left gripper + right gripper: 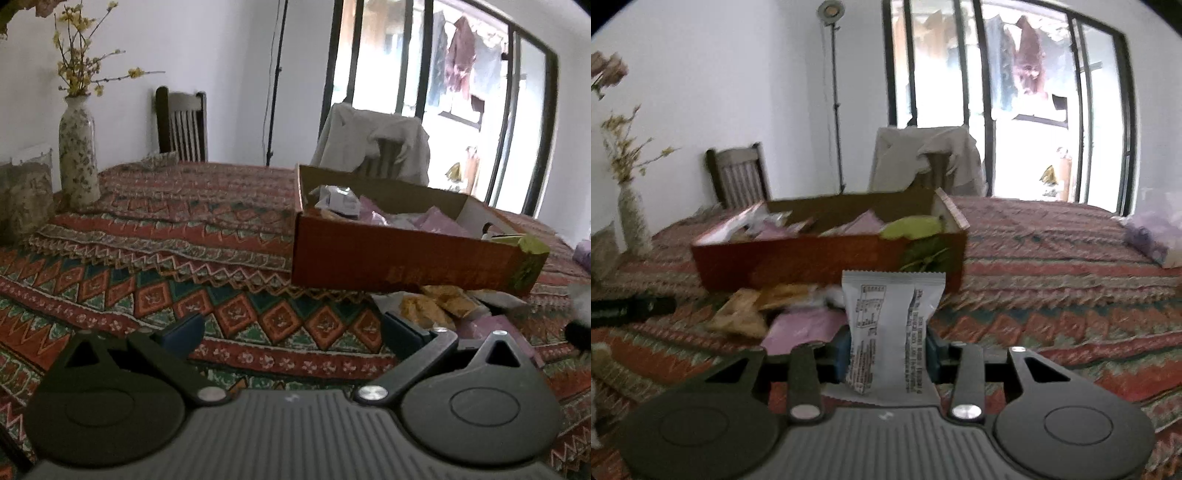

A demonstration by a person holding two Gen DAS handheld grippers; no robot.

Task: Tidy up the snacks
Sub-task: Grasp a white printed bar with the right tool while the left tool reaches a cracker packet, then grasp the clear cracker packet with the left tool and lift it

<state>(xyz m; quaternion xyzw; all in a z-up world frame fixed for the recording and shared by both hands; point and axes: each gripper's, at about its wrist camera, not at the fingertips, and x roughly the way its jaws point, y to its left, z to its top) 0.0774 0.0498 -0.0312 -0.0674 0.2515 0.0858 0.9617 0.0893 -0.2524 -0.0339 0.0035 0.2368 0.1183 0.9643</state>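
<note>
Your right tool [886, 354] pinches the white printed snack packet [892, 325], upright, just before the red cardboard box [820, 262] on the bench; left tool [291, 328] spread, empty. Next: likely lift clear of the near wall, release inside

Left claw [291, 328] agape, right claw [888, 350] clamped.

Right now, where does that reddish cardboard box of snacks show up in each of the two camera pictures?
Left wrist view: the cardboard box sits right of centre, beyond the open left gripper.
Right wrist view: it lies left of centre, behind the white packet.
Shared landmark: the draped chair behind it.
</note>
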